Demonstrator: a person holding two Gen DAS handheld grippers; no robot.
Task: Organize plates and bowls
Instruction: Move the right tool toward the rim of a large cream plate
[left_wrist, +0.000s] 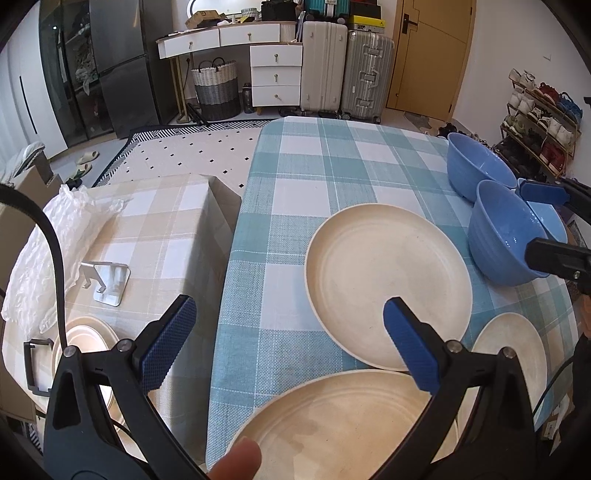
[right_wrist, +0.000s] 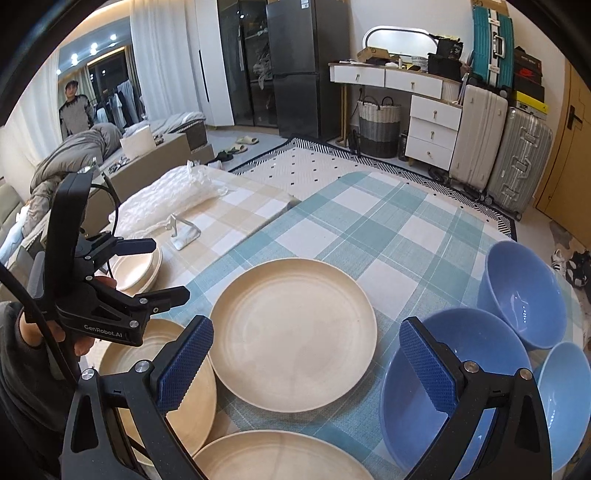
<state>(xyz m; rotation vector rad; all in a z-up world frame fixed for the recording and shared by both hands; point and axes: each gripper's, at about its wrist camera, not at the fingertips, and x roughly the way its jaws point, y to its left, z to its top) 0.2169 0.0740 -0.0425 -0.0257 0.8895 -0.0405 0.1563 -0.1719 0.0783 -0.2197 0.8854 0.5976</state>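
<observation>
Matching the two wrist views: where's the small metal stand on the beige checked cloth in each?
Left wrist: metal stand sits at left-centre on the beige checked cloth, beyond the left gripper.
Right wrist: metal stand sits upper left of centre, beyond the cream plates.
Shared landmark: the striped woven basket by the white drawers.

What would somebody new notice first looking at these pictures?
Probably the big cream plate in the middle of the teal checked tablecloth, with more cream plates crowding the near edge. Next, the cluster of blue bowls to its right. Both claws, left claw and right claw, hang open above them.
</observation>
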